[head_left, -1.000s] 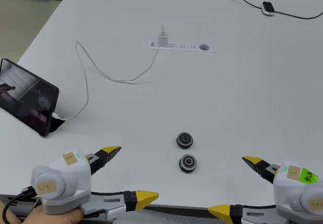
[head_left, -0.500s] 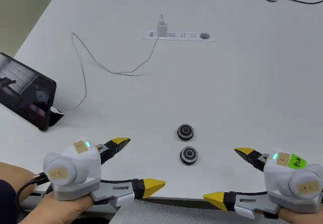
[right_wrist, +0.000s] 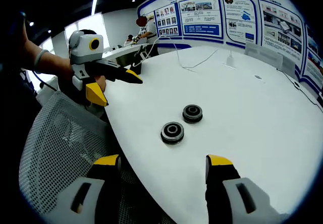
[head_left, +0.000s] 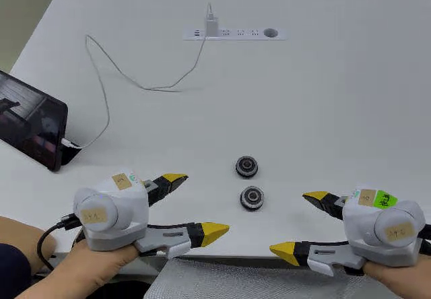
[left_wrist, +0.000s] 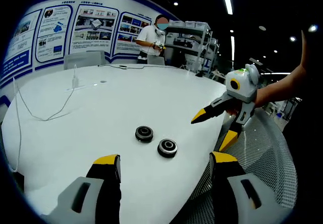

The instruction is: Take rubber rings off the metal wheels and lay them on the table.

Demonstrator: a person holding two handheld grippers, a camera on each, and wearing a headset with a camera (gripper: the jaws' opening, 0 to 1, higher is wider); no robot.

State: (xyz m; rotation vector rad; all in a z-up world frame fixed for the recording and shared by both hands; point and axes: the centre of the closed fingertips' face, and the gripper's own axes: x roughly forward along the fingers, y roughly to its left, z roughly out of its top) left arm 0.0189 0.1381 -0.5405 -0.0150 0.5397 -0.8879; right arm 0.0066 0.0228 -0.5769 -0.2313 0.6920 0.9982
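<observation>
Closing in from either side, left gripper (head_left: pixel 207 203) and right gripper (head_left: pixel 288 222) are holding jaws apart, flanking far wheel (head_left: pixel 246 166) and near wheel (head_left: pixel 252 197), both sitting by the table (head_left: pixel 323 110) edge.

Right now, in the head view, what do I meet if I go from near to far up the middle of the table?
near wheel → far wheel → power strip
</observation>
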